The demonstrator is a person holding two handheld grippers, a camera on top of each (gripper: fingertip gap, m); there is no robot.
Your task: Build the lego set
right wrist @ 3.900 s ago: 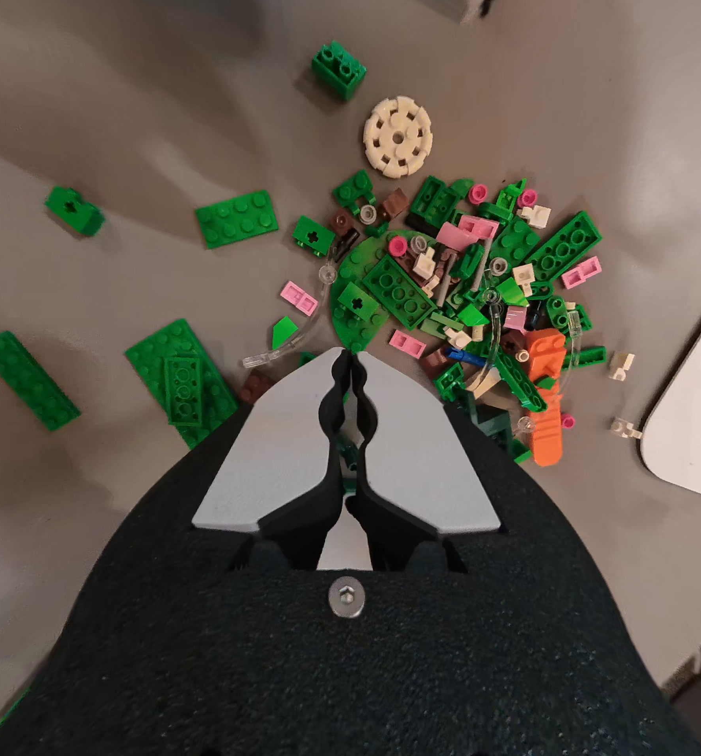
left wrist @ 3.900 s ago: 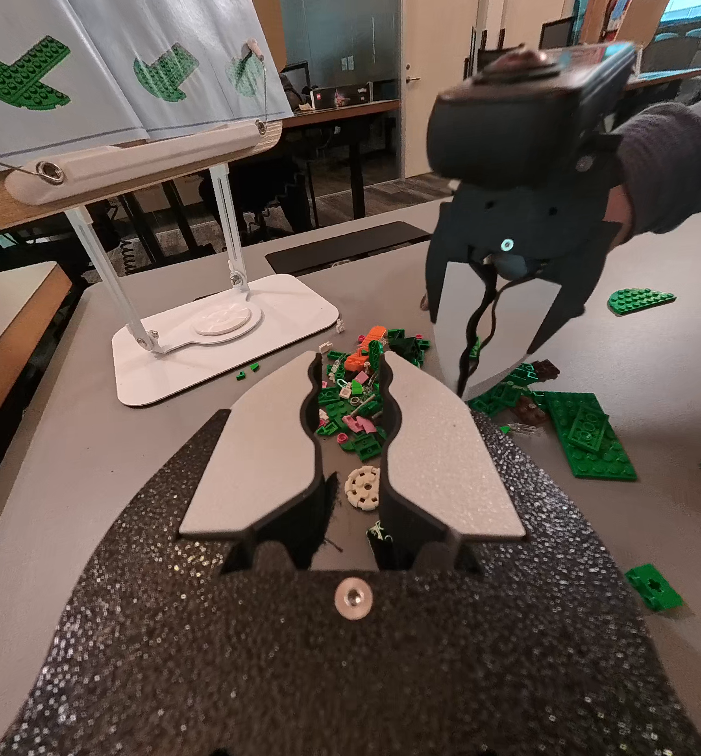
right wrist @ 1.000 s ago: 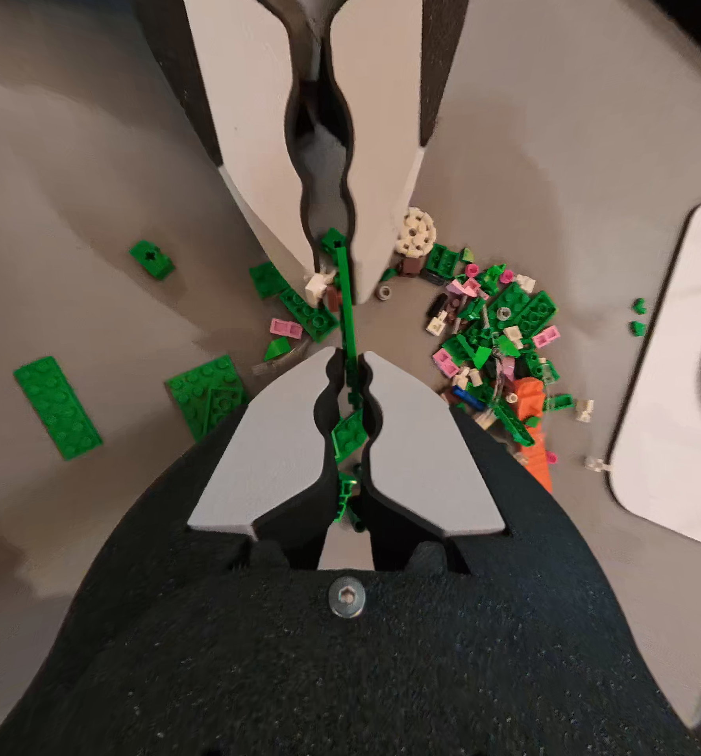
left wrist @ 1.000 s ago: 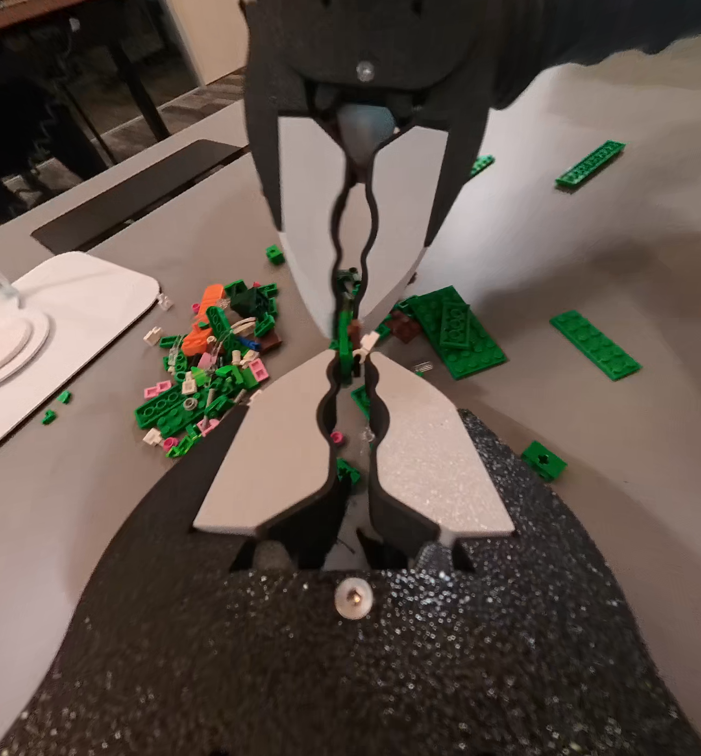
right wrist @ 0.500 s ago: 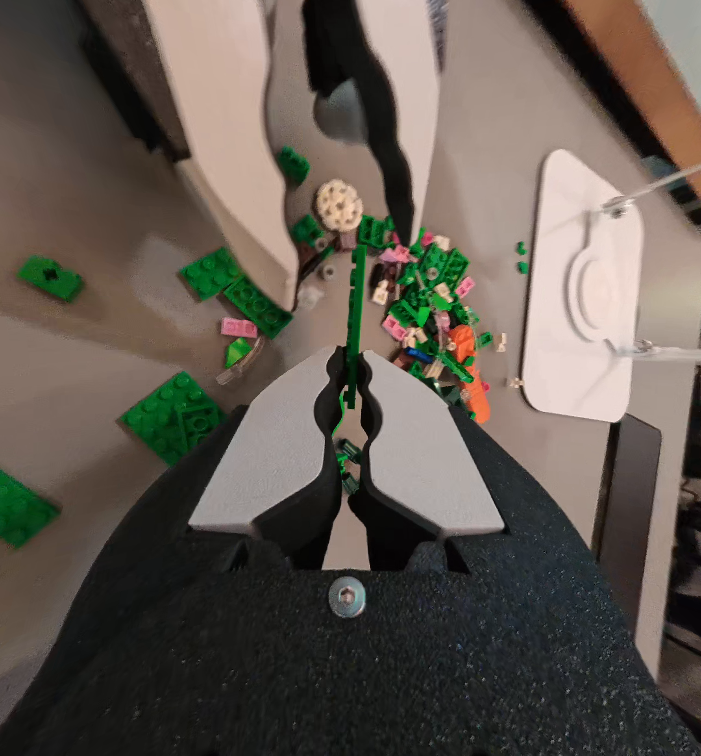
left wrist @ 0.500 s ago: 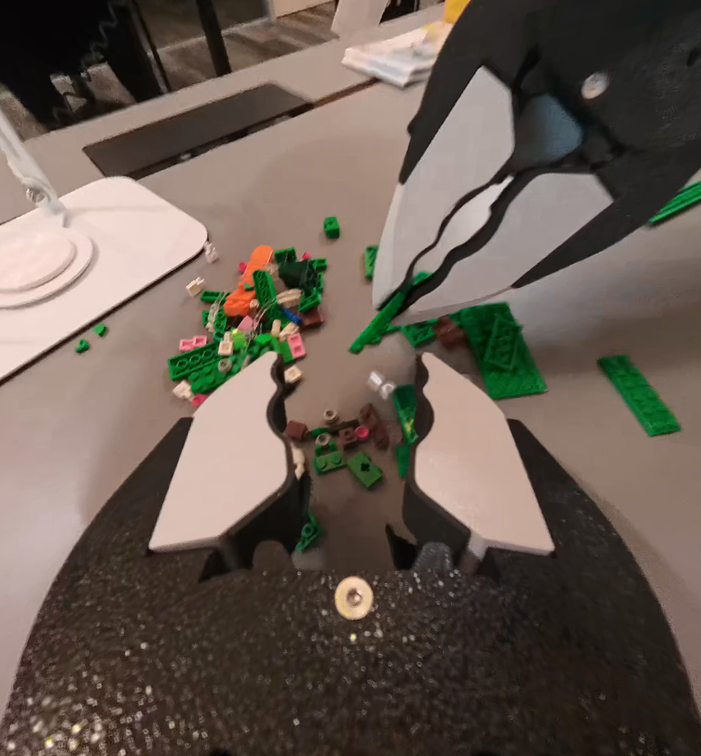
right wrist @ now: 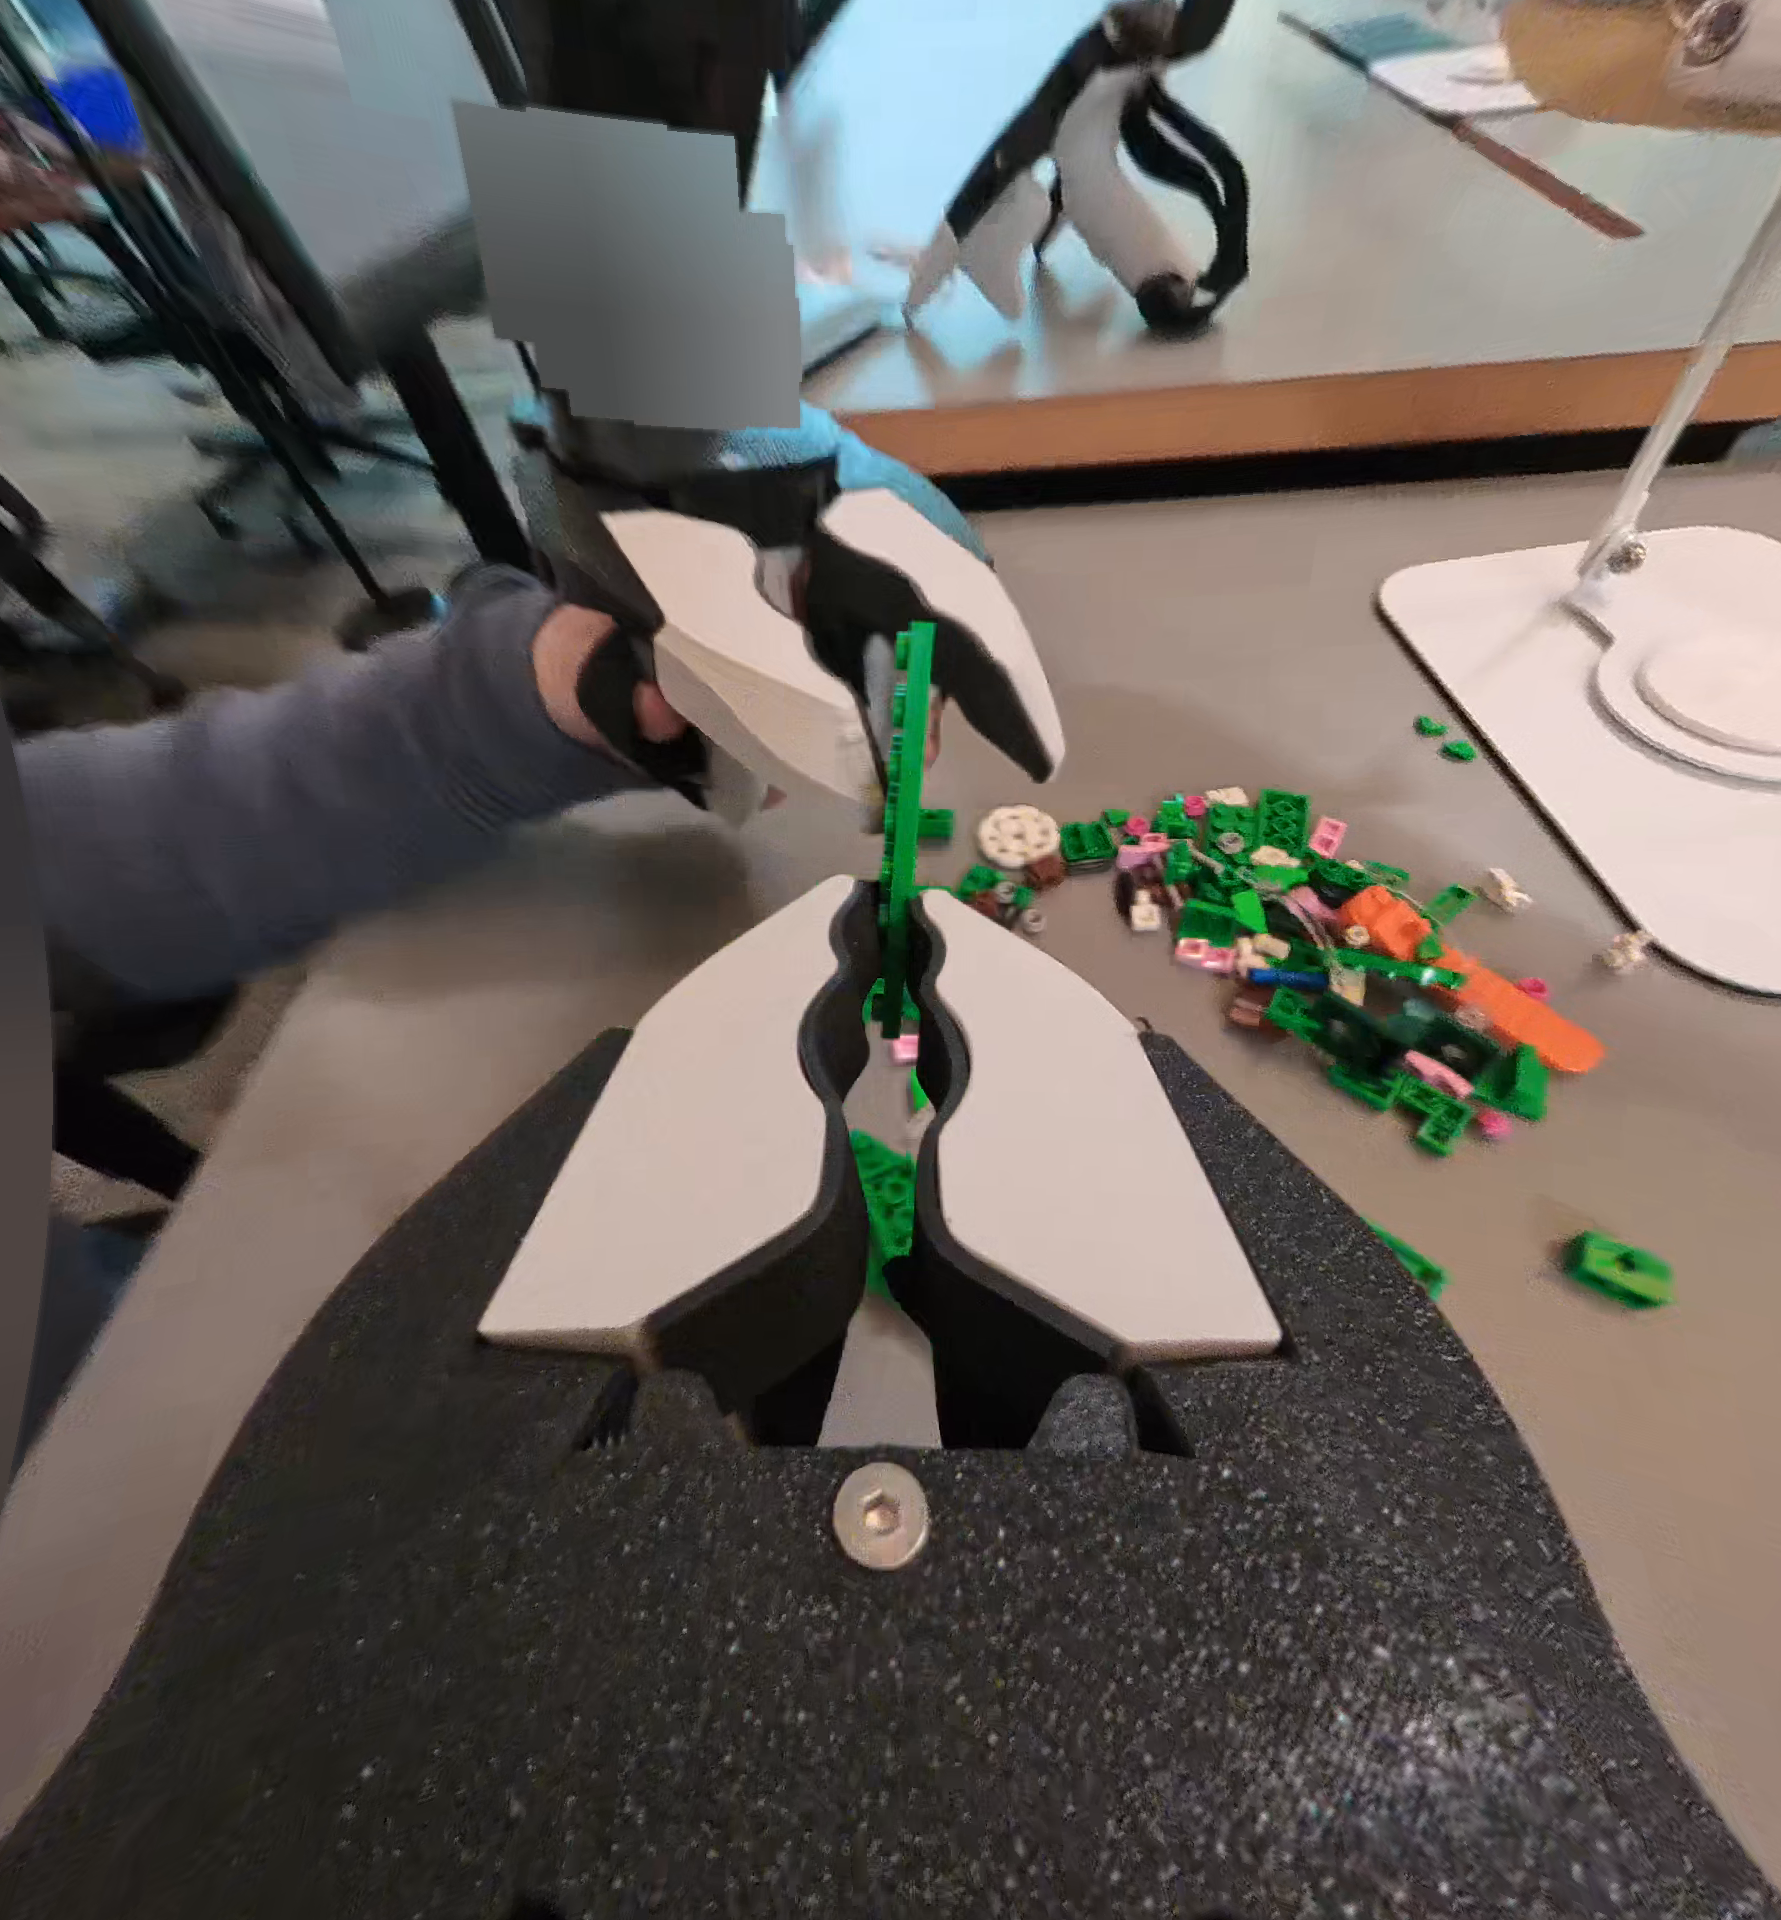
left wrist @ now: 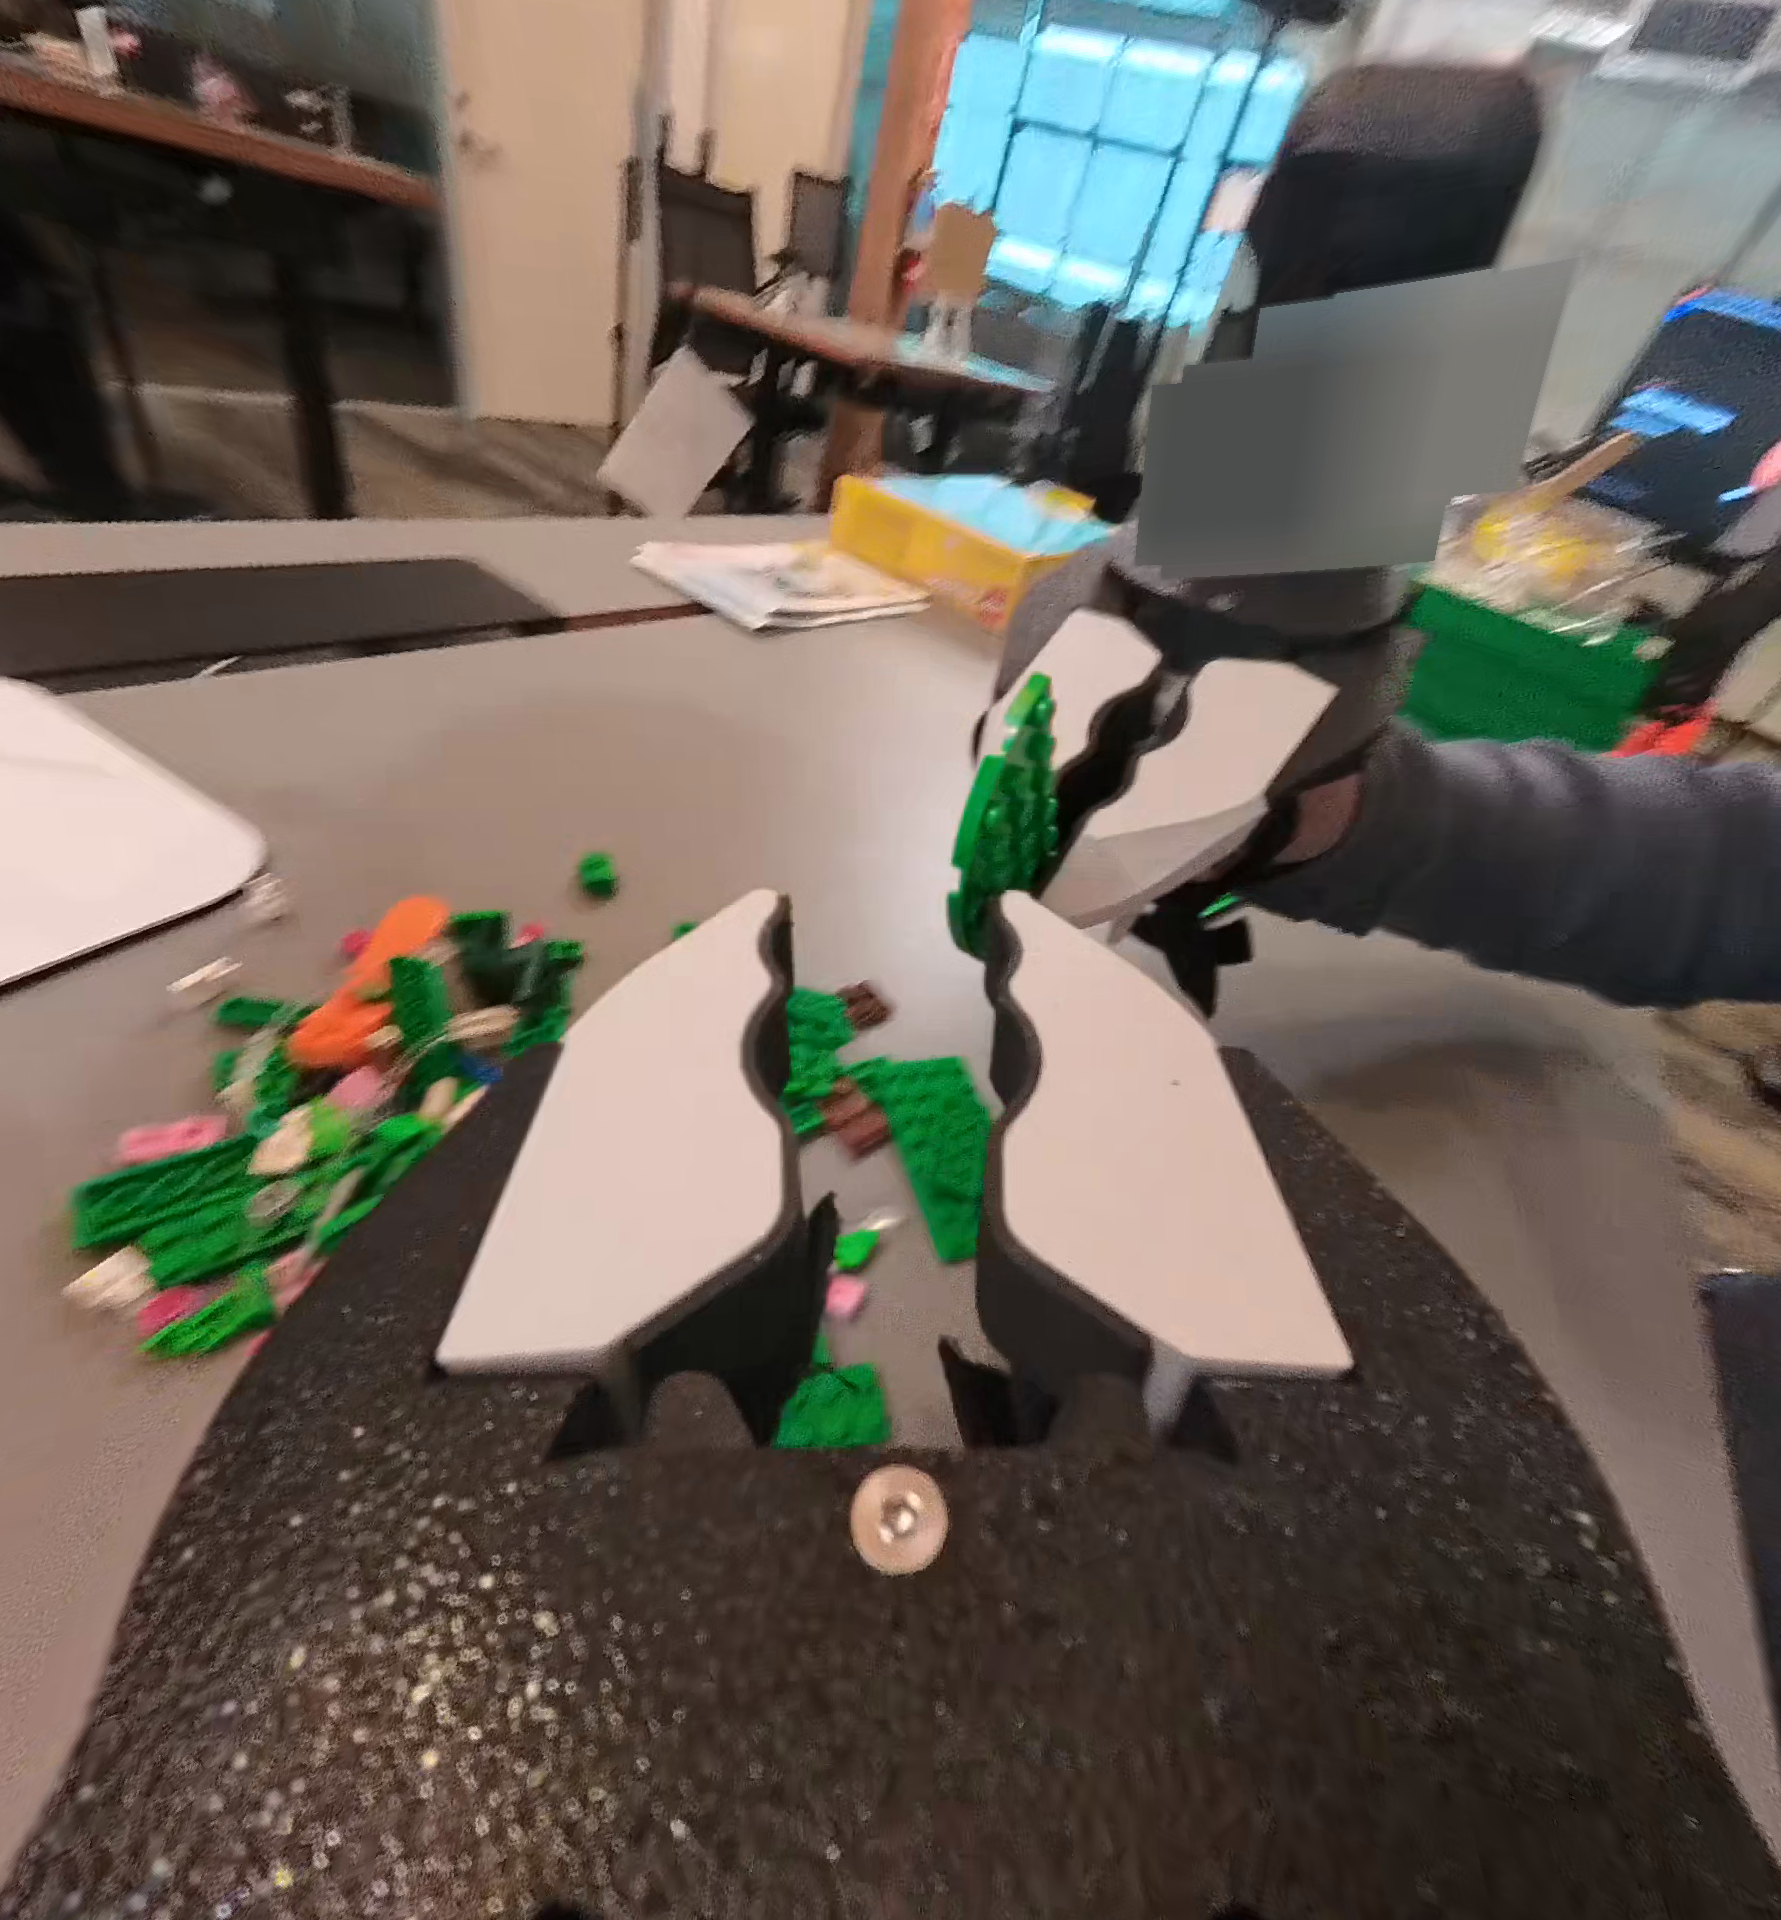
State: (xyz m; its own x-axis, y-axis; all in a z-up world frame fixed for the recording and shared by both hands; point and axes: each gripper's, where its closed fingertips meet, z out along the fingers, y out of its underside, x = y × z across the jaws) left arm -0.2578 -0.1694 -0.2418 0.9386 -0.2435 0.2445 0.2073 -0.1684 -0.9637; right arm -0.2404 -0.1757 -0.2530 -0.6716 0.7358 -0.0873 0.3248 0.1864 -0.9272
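My right gripper (right wrist: 891, 899) is shut on a thin green lego plate (right wrist: 909, 769). It holds the plate upright and edge-on above the grey table (right wrist: 1229, 582). In the left wrist view the same plate (left wrist: 1005, 810) shows its studded face, pinched by the right gripper's fingers (left wrist: 1239, 748). My left gripper (left wrist: 891, 914) is open and empty, just in front of that plate, with its right tip near the plate's lower edge. Its fingers (right wrist: 751, 665) spread either side of the plate's top in the right wrist view.
A pile of small green, pink, white and orange pieces (left wrist: 346, 1081) (right wrist: 1322, 935) lies on the table. Larger green plates (left wrist: 933, 1132) lie under my left gripper. A white stand base (right wrist: 1644, 748) (left wrist: 55, 831) sits beside the pile. A yellow box (left wrist: 948, 551) and papers (left wrist: 782, 587) lie at the far edge. Less than 4 cm separates the two grippers' tips.
My left gripper opened and let go of the green plate. Both grippers rose and tilted up off the table. The right gripper kept the plate and now holds it upright.
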